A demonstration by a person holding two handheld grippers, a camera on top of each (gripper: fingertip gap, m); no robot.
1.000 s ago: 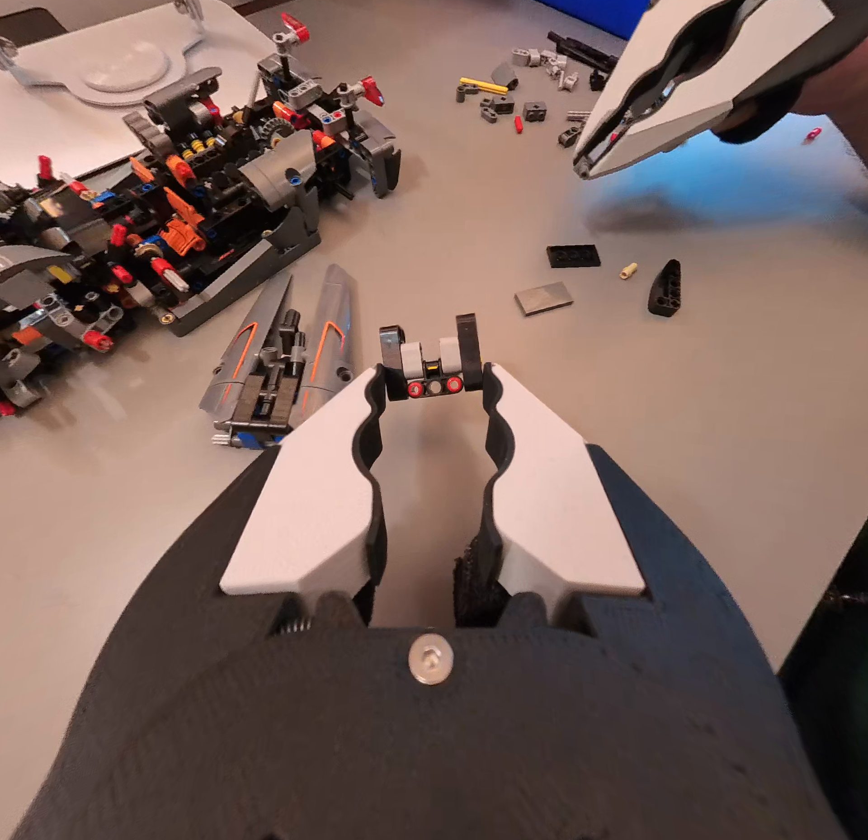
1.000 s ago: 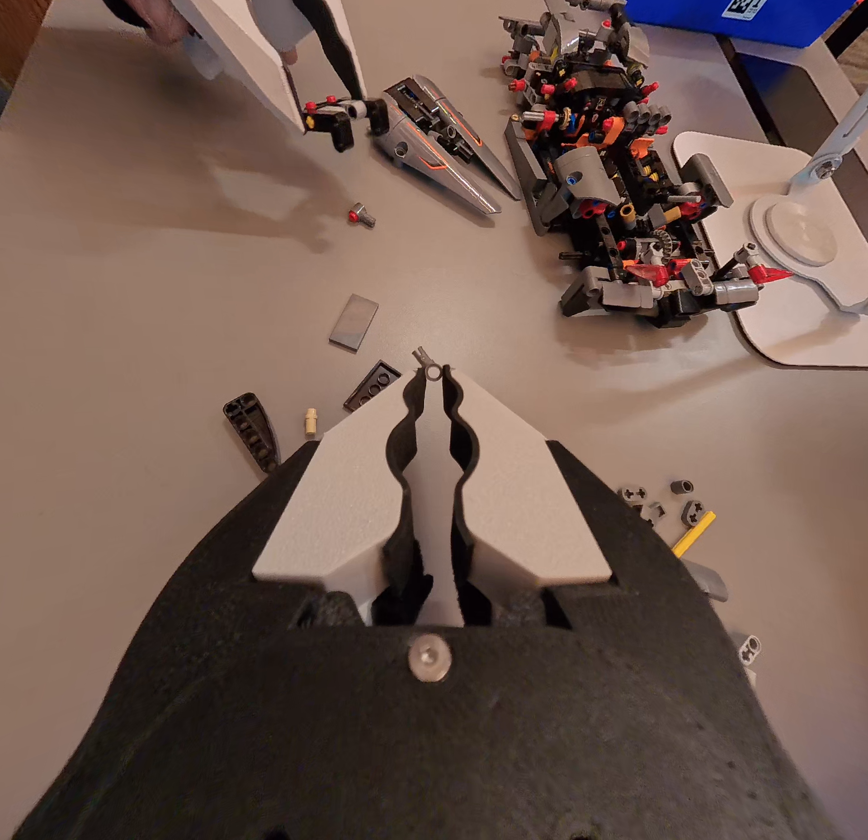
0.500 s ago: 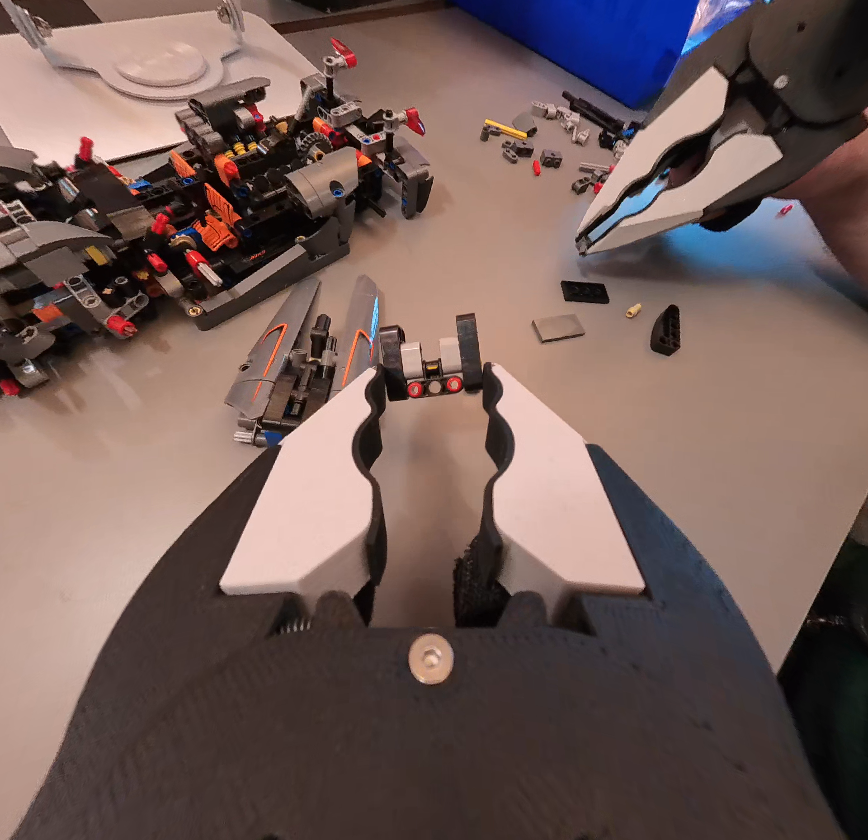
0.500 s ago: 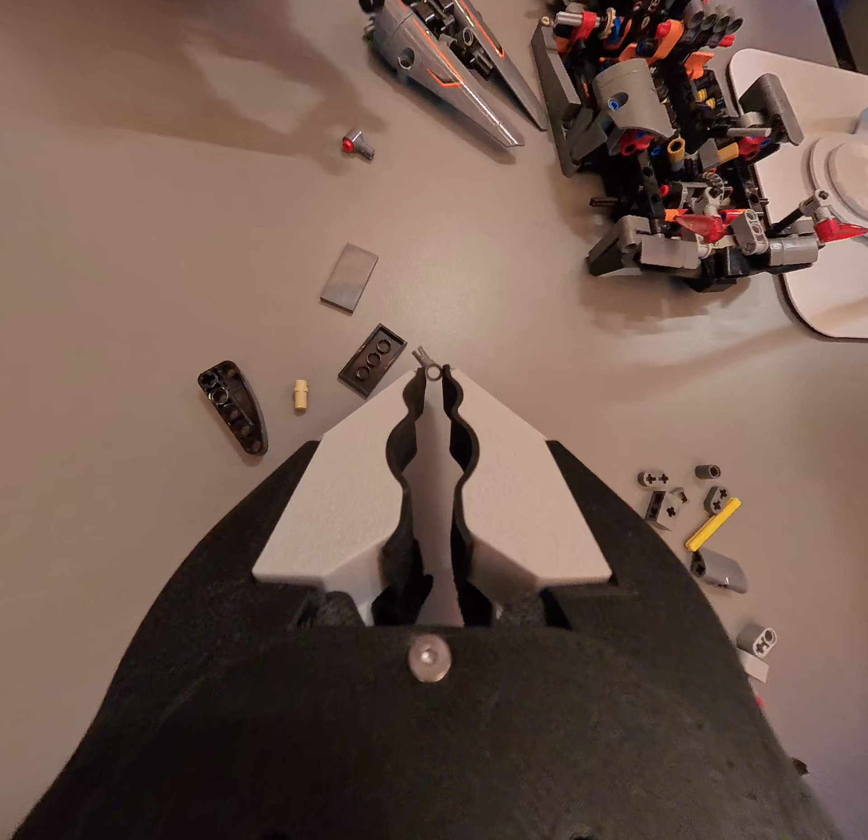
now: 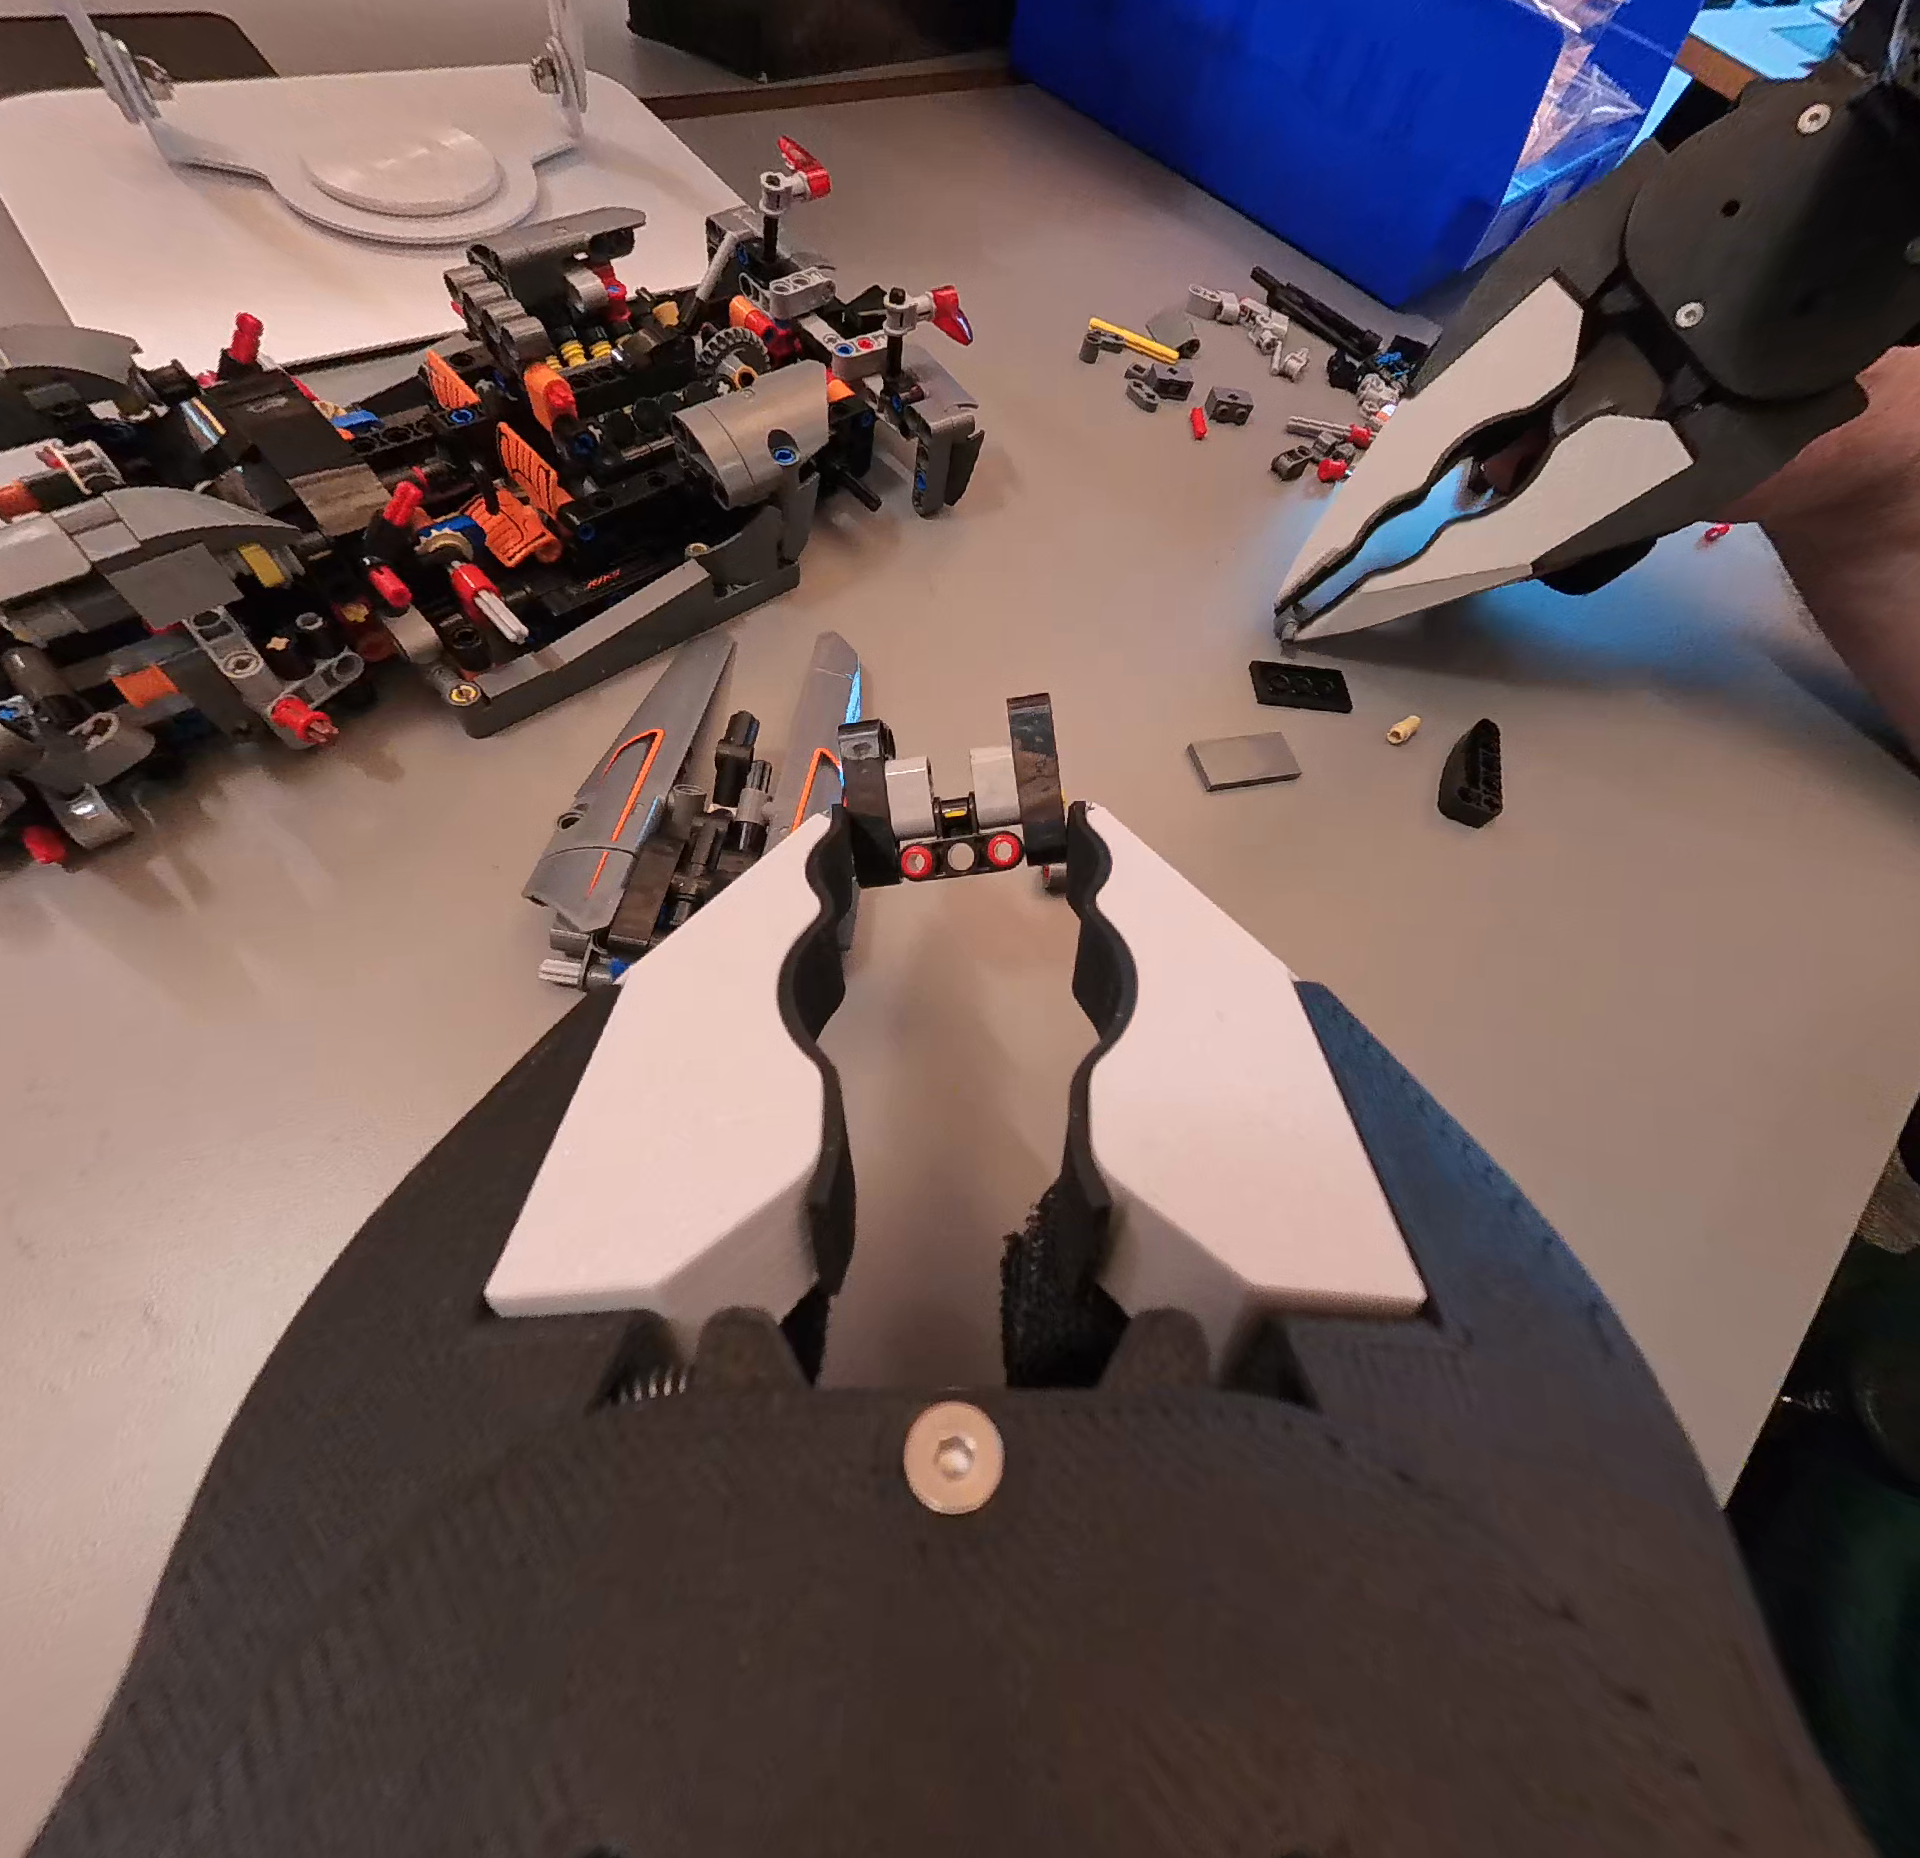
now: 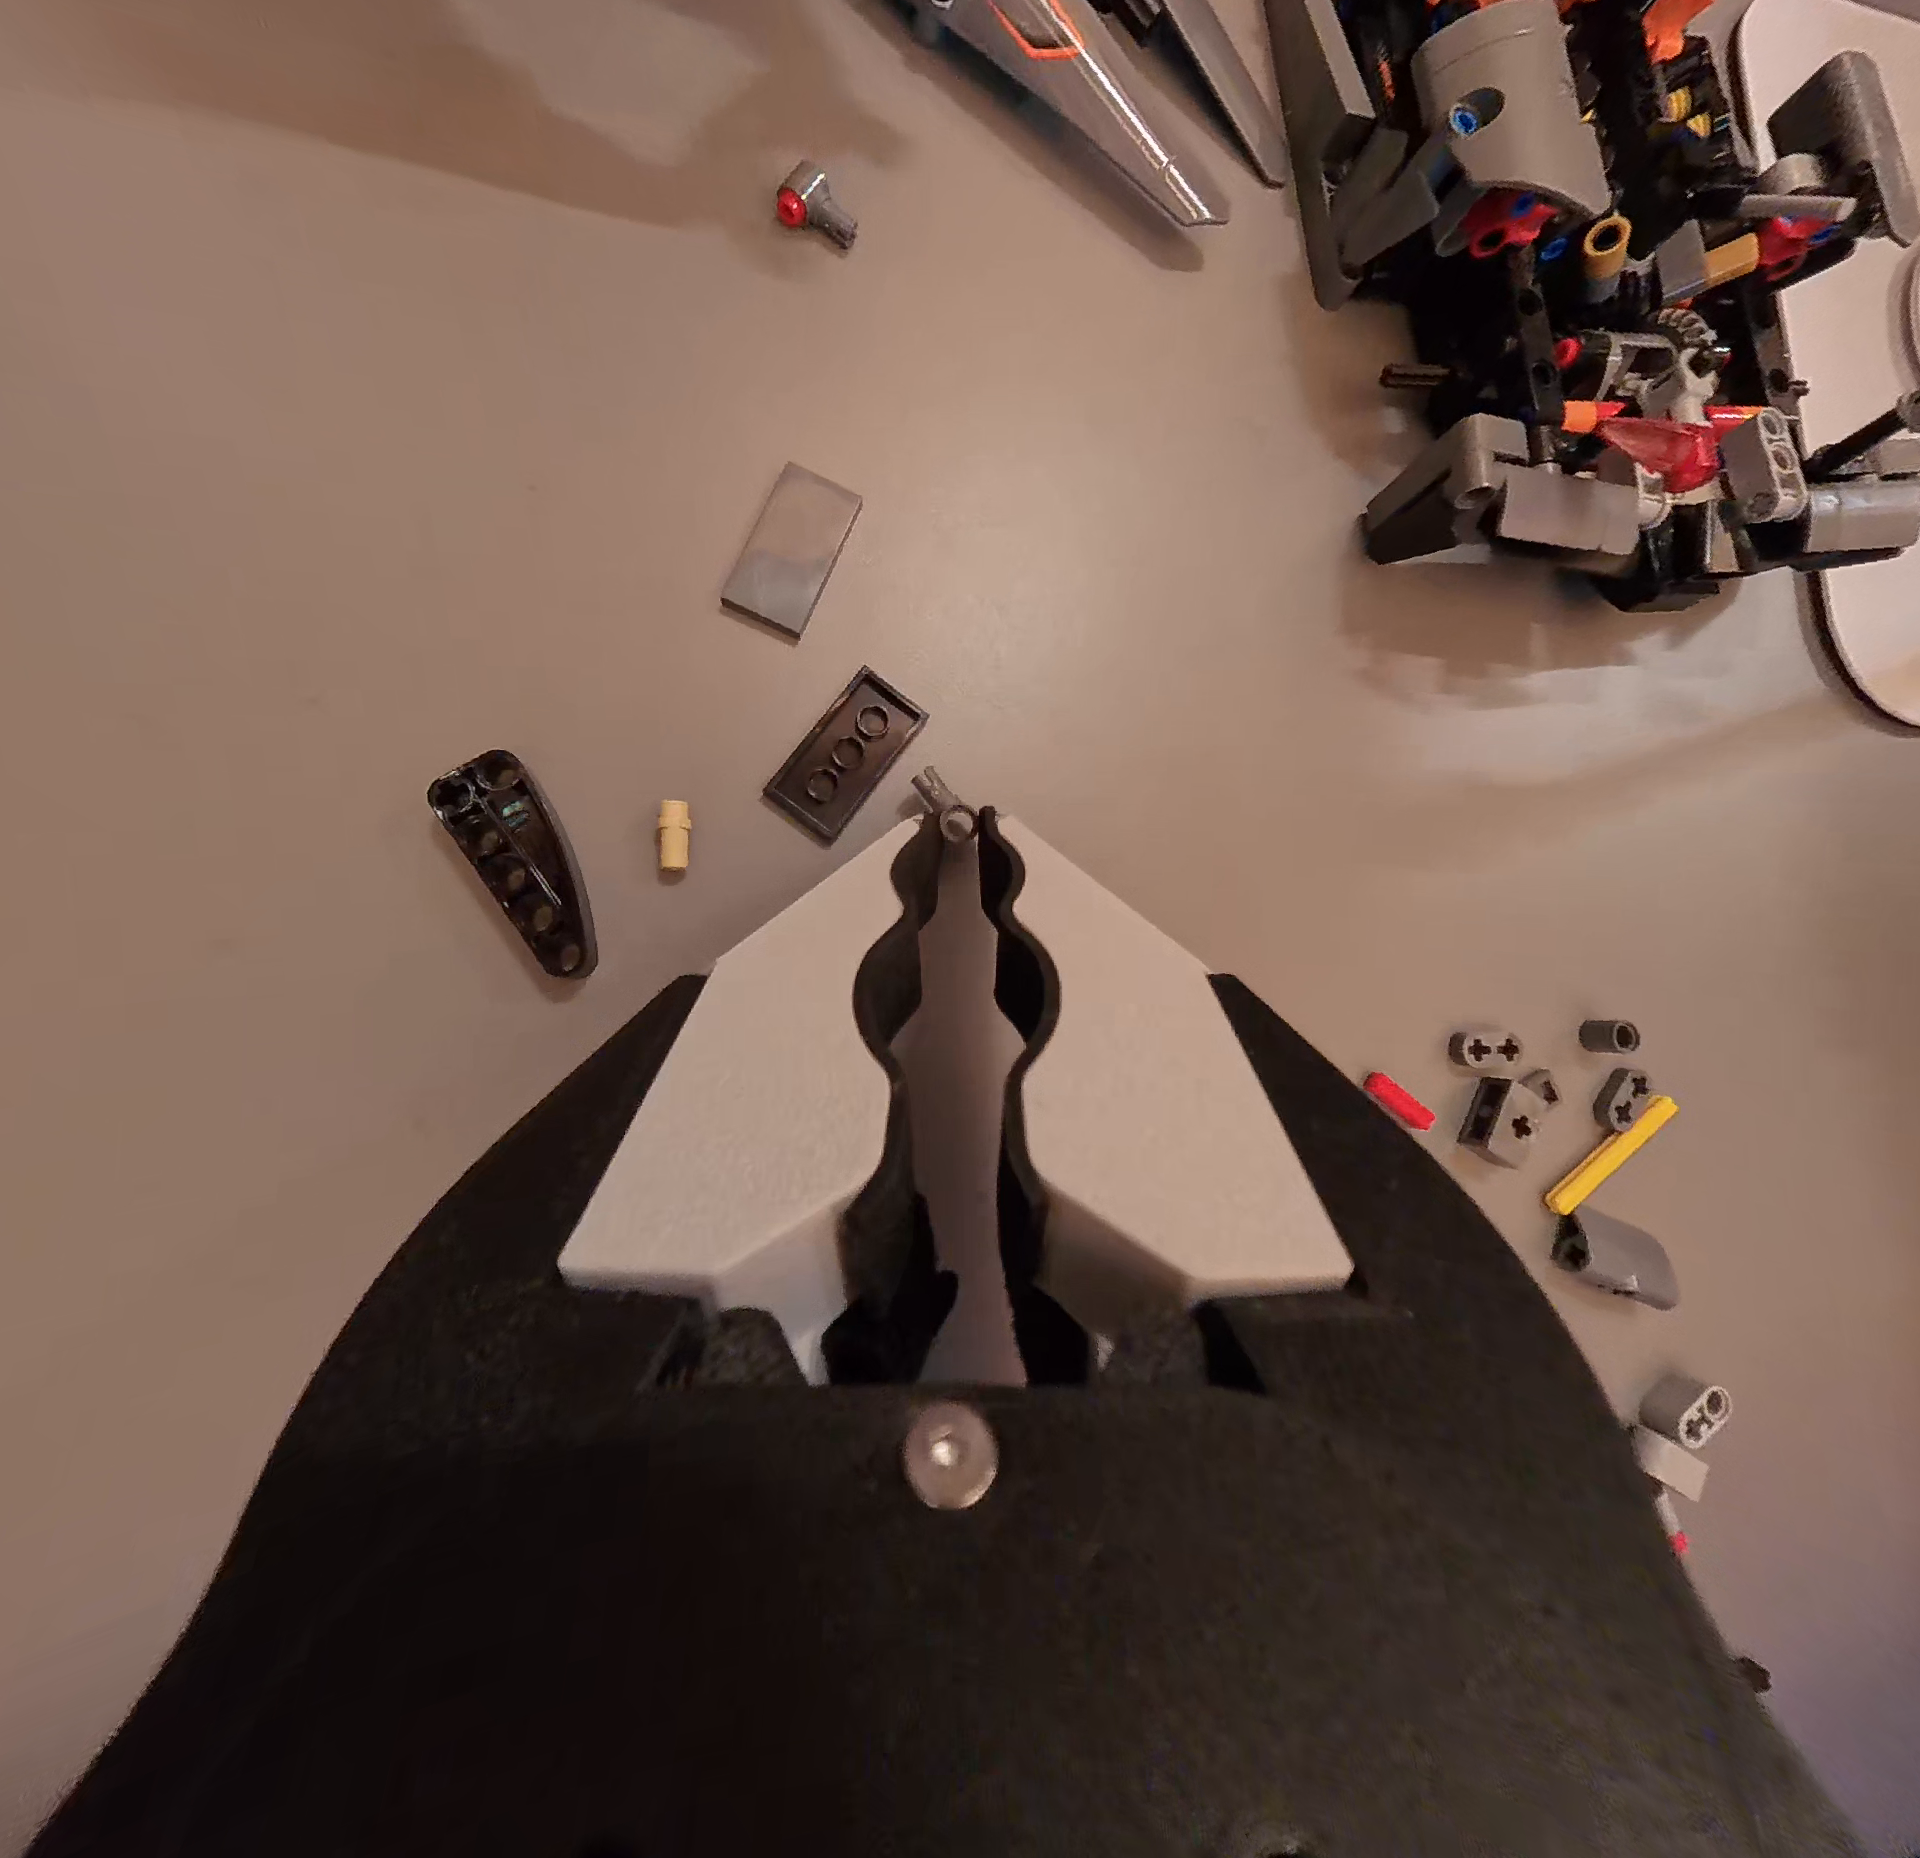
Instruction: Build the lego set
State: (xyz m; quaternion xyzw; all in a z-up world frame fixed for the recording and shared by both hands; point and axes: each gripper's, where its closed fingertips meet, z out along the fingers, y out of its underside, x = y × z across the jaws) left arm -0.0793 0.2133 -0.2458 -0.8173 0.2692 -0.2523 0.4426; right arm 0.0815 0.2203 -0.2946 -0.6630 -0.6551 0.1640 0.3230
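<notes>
Left wrist view, reading left to right: a large, half-built lego vehicle (image 5: 499, 478) in black, grey and orange lies on the grey table (image 5: 260, 1081); beside it rests a grey winged panel assembly (image 5: 686, 811) with orange trim. At centre, the left gripper (image 5: 961, 852) clamps a small black-and-grey sub-assembly (image 5: 956, 800) between its fingertips, held by its two black side arms, with red pin ends facing the camera. Further right lie a grey tile (image 5: 1244, 762), a black plate (image 5: 1300, 685), a tan pin (image 5: 1403, 731) and a curved black beam (image 5: 1471, 774). At far right, the right gripper (image 5: 1288, 629), nearly closed, pinches a tiny grey connector (image 6: 951, 816) just beside the black plate, its tip close to the table. Loose pieces (image 5: 1247, 364) are scattered before a blue bin (image 5: 1299, 125). These parts look light, rigid and smooth; the sub-assembly probably pops apart if squeezed across its joints, so gripping its solid sides seems safest. The connector is small enough to slip or twist.
</notes>
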